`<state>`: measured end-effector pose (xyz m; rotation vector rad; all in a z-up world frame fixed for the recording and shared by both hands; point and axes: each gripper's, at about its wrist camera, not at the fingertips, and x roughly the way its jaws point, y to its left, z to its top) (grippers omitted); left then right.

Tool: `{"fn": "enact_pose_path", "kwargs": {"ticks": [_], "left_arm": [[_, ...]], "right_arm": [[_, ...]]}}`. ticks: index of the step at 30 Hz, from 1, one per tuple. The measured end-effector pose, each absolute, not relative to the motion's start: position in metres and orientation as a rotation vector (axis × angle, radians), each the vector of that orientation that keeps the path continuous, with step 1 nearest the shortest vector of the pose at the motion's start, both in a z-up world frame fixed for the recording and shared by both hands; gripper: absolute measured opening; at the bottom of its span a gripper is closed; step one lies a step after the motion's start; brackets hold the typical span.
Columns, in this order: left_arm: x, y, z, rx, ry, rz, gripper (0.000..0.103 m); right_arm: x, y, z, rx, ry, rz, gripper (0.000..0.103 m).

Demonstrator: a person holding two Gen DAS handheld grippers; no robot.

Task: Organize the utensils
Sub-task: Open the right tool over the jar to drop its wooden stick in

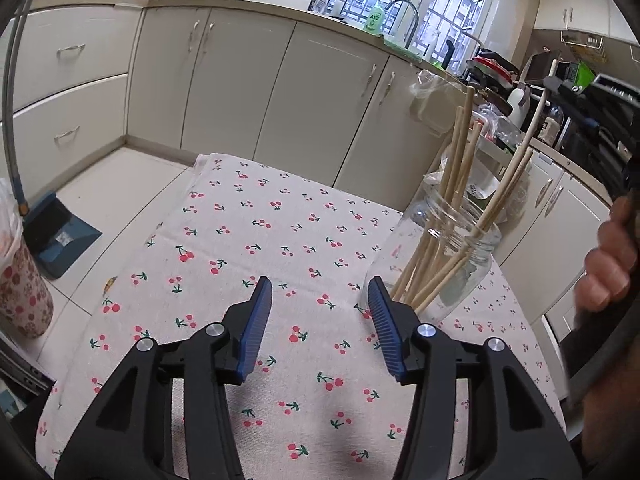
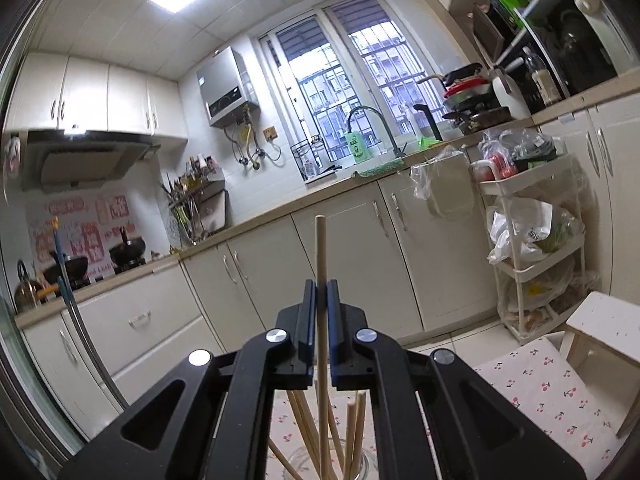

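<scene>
The lower ends of the wooden chopsticks blur behind the curved wall of the glass jar, so their tips cannot be made out. From the right wrist view only the jar's rim shows at the bottom edge, half masked by the black gripper frame, and the lower end of the held chopstick is lost among the others.

The right gripper is closed tight on that single chopstick, a plain round pale wood rod standing upright between the blue ribbed pads above the jar. The person's right hand is cut off at the frame's edge.

The left gripper hangs wide open over the table with nothing between its pads, its right pad just beside the jar. The jar is clear, round and threaded at the neck, and stands near the table's far right corner. The chopsticks inside lean fanned out at different angles. A cream cloth printed with red cherries covers the table.
</scene>
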<state>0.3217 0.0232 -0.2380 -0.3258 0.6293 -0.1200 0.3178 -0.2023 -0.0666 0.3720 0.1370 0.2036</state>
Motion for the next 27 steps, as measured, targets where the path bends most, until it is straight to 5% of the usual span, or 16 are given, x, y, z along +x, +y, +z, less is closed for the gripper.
{"fn": "enact_pose_path", "kwargs": {"ticks": [27], "left_arm": [[0.325, 0.012, -0.241, -0.297, 0.672, -0.077, 0.054]], "right_arm": [[0.303, -0.178, -0.132, 0.253, 0.339, 0.198, 0.006]]}}
